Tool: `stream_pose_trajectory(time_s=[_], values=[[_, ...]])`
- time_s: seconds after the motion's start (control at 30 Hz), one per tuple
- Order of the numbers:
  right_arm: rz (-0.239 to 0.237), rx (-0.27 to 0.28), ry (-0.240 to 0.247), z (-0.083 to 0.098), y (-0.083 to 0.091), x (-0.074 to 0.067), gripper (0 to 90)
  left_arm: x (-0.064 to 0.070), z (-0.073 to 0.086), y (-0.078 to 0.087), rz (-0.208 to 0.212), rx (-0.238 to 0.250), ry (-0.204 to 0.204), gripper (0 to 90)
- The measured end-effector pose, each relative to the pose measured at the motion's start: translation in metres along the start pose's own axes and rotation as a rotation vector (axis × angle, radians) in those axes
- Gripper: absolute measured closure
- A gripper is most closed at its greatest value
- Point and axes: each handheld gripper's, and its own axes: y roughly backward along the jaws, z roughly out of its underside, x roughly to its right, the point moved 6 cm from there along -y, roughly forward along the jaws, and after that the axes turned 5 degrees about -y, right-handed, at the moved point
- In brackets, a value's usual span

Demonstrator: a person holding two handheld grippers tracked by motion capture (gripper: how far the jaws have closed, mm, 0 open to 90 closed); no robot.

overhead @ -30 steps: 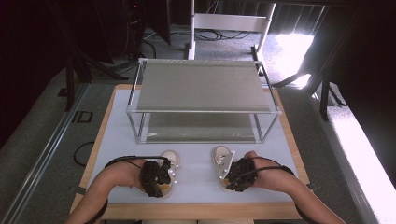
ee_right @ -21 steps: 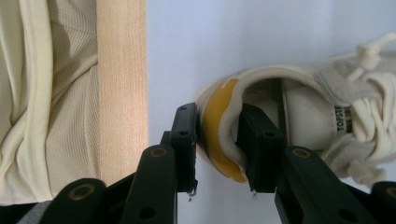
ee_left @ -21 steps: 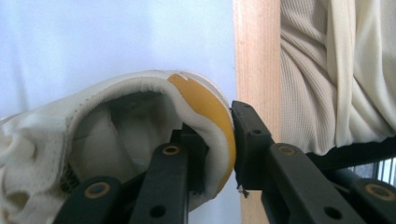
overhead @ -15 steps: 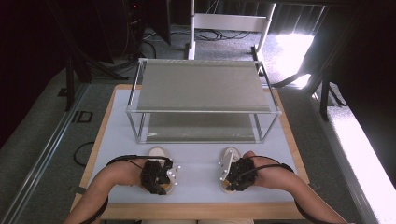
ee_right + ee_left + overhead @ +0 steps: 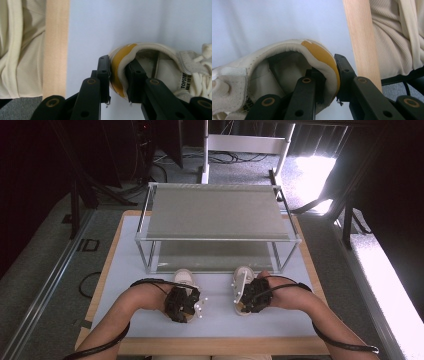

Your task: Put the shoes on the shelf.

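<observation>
While clamped, left gripper [image 5: 329,82] on left shoe [image 5: 287,65], right gripper [image 5: 118,80] on right shoe [image 5: 150,70]

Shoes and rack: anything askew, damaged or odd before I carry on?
Nothing stands out. The left shoe and right shoe sit upright on the table, each clamped at the heel collar by the left gripper and right gripper. The rack stands square.
</observation>
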Motion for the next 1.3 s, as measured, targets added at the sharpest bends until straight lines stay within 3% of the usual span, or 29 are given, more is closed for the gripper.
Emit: stream_pose_trajectory(time_s=[0.23, 0.5, 0.53, 0.63, 0.87, 1.17, 1.3], values=[[0.018, -0.003, 0.005, -0.004, 0.004, 0.022, 75.8, -0.019, -0.009, 0.003, -0.018, 0.008, -0.052, 79.4], [0.044, 0.002, 0.005, -0.010, 0.004, 0.042, 75.8, -0.044, -0.012, 0.001, -0.080, 0.051, -0.150, 79.4], [0.045, 0.001, 0.006, -0.011, 0.003, 0.044, 75.8, -0.048, -0.013, 0.000, -0.094, 0.056, -0.179, 79.3], [0.054, -0.007, 0.011, -0.014, 0.001, 0.050, 75.8, -0.056, -0.015, -0.001, -0.103, 0.051, -0.204, 79.2], [0.099, -0.005, 0.015, -0.018, -0.005, 0.067, 75.7, -0.069, -0.017, -0.004, -0.098, 0.025, -0.248, 79.0], [0.174, 0.042, 0.002, -0.018, 0.000, 0.091, 75.4, -0.094, -0.017, -0.003, -0.182, 0.076, -0.267, 78.2], [0.181, 0.063, -0.002, -0.017, -0.002, 0.097, 75.3, -0.104, -0.017, -0.006, -0.189, 0.099, -0.260, 78.2]])
